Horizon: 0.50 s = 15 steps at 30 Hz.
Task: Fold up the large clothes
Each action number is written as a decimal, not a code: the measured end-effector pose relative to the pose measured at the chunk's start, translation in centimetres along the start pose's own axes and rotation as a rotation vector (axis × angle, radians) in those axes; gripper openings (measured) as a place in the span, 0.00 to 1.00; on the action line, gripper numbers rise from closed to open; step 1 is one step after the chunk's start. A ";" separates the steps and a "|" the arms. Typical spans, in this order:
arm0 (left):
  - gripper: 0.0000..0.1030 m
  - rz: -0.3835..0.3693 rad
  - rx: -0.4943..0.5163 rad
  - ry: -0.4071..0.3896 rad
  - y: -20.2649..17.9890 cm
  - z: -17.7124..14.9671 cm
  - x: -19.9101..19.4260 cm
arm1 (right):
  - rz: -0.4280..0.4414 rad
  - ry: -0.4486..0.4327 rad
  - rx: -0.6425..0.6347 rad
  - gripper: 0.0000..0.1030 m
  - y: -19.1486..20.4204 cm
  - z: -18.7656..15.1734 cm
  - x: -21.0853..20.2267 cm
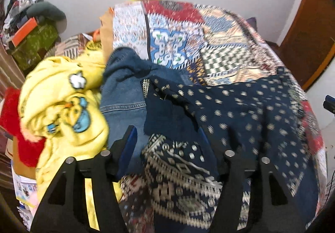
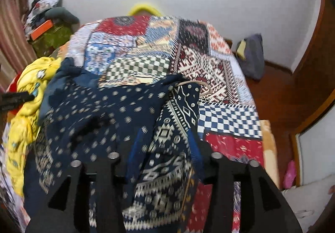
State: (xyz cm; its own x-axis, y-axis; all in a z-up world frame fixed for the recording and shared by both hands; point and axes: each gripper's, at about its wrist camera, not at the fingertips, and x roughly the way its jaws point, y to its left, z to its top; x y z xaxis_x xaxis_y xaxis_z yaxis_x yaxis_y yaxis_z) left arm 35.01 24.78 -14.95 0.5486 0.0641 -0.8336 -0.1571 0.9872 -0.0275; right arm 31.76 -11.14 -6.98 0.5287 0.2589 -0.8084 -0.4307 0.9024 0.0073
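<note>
Navy patterned cloth garment [image 1: 230, 111] lies crumpled on patchwork bedspread [image 1: 219, 34]; left gripper [image 1: 167, 138] and right gripper [image 2: 165, 140] hover above, jaws parted, gripping nothing.

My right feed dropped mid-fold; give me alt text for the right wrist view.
The right gripper hangs with jaws open over a navy patterned garment lying rumpled on a patchwork bedspread. Yellow clothing is heaped at the bed's left edge. The picture is motion-blurred.

One navy printed garment [image 2: 117, 107], one denim piece [image 1: 123, 94], one yellow garment [image 1: 62, 94], perhaps one red [image 1: 12, 111].
</note>
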 end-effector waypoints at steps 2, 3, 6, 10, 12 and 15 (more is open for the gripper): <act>0.69 -0.002 0.000 -0.016 0.1 -0.7 -2.2 | -0.011 -0.037 -0.026 0.58 0.7 -1.0 -2.3; 0.74 -0.009 -0.004 -0.026 0.2 -1.4 -3.4 | -0.009 -0.050 -0.039 0.59 1.1 -1.7 -3.6; 0.84 -0.027 -0.008 -0.034 0.5 -3.5 -5.6 | 0.008 -0.066 -0.048 0.60 1.6 -3.5 -5.7; 0.84 -0.064 0.007 0.006 0.6 -7.2 -7.0 | 0.042 -0.048 -0.017 0.60 1.6 -6.8 -7.0; 0.84 -0.084 0.000 0.034 0.7 -9.2 -6.9 | 0.047 -0.009 -0.017 0.60 1.6 -8.4 -6.9; 0.84 -0.134 -0.022 0.097 0.7 -12.9 -6.1 | 0.028 0.045 0.007 0.60 1.3 -10.8 -6.2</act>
State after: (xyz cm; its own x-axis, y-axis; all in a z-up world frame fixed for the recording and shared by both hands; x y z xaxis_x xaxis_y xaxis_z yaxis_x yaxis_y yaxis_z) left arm 20.96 23.19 -17.06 0.4837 -0.0835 -0.8712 -0.1063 0.9825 -0.1532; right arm 20.00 -15.30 -8.30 0.4835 0.2684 -0.8332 -0.4393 0.8977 0.0342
